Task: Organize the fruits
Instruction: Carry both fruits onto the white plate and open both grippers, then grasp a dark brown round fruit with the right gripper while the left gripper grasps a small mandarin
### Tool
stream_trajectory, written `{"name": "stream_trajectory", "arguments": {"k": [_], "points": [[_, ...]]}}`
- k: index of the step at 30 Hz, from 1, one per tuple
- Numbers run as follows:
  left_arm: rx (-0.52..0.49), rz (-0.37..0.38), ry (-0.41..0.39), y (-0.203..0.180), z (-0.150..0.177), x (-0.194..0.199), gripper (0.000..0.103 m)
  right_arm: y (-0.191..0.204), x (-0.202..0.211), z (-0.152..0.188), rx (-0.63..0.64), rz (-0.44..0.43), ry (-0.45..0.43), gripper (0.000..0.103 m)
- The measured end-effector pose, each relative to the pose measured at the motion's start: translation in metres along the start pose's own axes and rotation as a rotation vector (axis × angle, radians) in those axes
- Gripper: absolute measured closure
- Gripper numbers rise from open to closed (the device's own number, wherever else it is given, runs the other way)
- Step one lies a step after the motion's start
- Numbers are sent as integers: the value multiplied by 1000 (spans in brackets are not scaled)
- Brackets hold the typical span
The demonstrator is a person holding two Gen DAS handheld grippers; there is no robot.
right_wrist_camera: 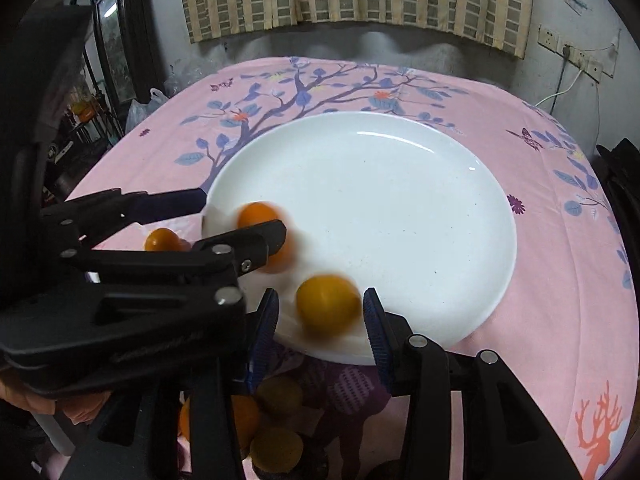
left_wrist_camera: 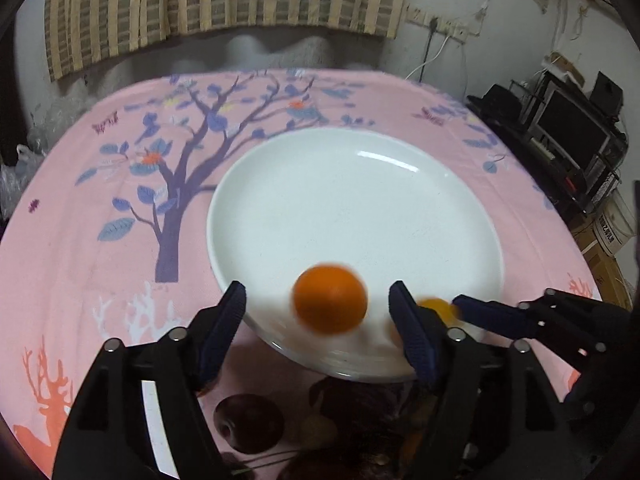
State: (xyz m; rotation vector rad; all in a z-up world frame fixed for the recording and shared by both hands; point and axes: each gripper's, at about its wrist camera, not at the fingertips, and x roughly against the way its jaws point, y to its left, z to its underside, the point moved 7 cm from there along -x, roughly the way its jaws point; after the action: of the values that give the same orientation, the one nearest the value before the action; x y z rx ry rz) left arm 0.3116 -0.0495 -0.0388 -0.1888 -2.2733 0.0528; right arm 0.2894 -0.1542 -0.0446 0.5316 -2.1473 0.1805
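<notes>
The left hand-held gripper (left_wrist_camera: 318,312) has its fingers wide apart, and a blurry orange (left_wrist_camera: 330,299) sits between them, over the near edge of the white plate (left_wrist_camera: 360,200). The right hand-held gripper (right_wrist_camera: 320,320) is spread apart too, with a yellow-orange fruit (right_wrist_camera: 328,306) between its fingers. A small orange fruit (right_wrist_camera: 162,240) lies on the pink bench (right_wrist_camera: 560,280) beside the plate.
</notes>
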Motion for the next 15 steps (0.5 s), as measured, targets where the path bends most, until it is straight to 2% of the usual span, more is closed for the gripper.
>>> {"name": "stream_trajectory", "arguments": {"k": [2,7,12,15], "points": [[-43,6,-38,-7,1,20,25,-1,13,3,-34,-19,-28,58],[-50,-36,-90,0,15,61,13,-5,51,25,-99,-52,-85,43],[-34,-14,-91,11,54,92,7,-11,90,71,-134,-34,-115,42],[-18,-13,-56,18,79,98,7,-16,104,104,-174,-13,-105,39]]}}
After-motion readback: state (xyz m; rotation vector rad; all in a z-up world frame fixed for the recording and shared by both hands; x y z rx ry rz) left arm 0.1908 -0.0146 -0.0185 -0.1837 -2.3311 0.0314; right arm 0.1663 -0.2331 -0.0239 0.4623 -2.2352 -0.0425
